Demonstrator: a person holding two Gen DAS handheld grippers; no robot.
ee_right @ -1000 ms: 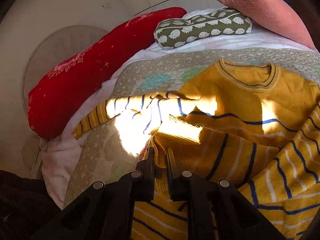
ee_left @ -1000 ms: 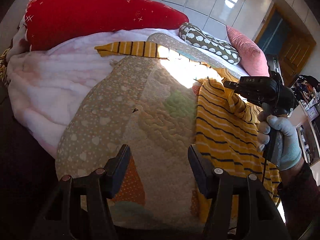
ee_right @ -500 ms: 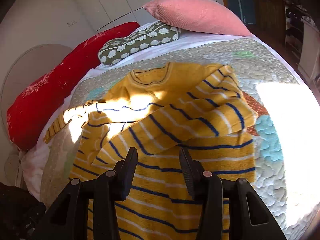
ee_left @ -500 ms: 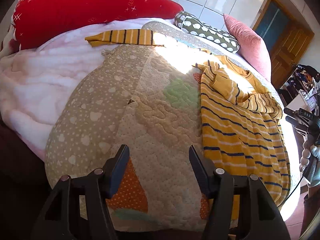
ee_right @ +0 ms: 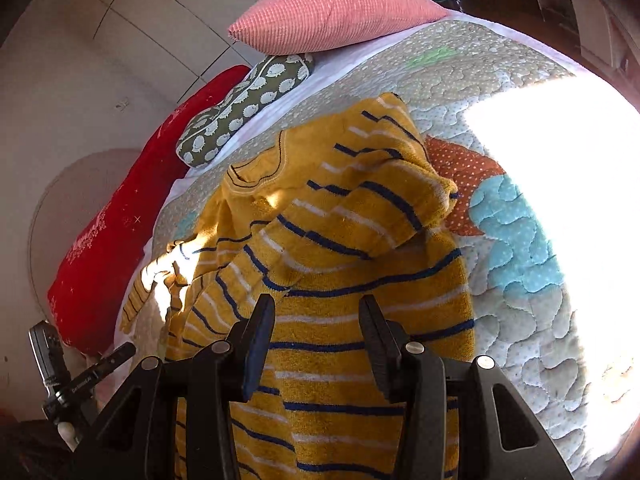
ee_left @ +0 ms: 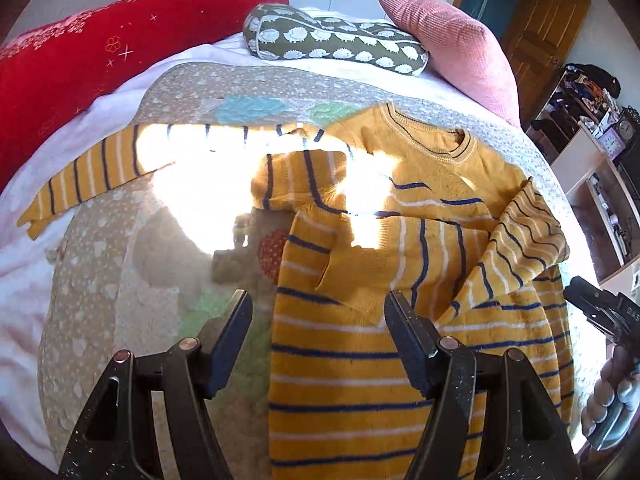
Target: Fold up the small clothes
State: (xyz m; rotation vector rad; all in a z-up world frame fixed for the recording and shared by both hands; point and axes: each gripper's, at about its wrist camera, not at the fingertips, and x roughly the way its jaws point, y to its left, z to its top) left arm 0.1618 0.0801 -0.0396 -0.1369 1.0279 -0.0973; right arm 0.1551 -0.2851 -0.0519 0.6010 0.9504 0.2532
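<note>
A yellow sweater with blue and white stripes (ee_left: 360,360) lies on a quilted bed cover (ee_left: 132,272). Its right sleeve (ee_left: 516,248) is folded across the body; its left sleeve (ee_left: 96,164) stretches out flat to the left. My left gripper (ee_left: 318,320) is open and empty above the sweater's lower left edge. My right gripper (ee_right: 316,324) is open and empty above the sweater's lower body (ee_right: 352,360). The right gripper also shows at the right edge of the left wrist view (ee_left: 600,316).
A red bolster (ee_left: 80,52), a green patterned pillow (ee_left: 332,40) and a pink pillow (ee_left: 448,36) lie along the bed's head. Shelves (ee_left: 600,168) and a wooden door (ee_left: 536,20) stand to the right. Strong sunlight washes out part of the quilt (ee_right: 560,160).
The right gripper let go of the sleeve, left it folded across the body, and drew back. The left gripper swung right over the sweater's lower left edge.
</note>
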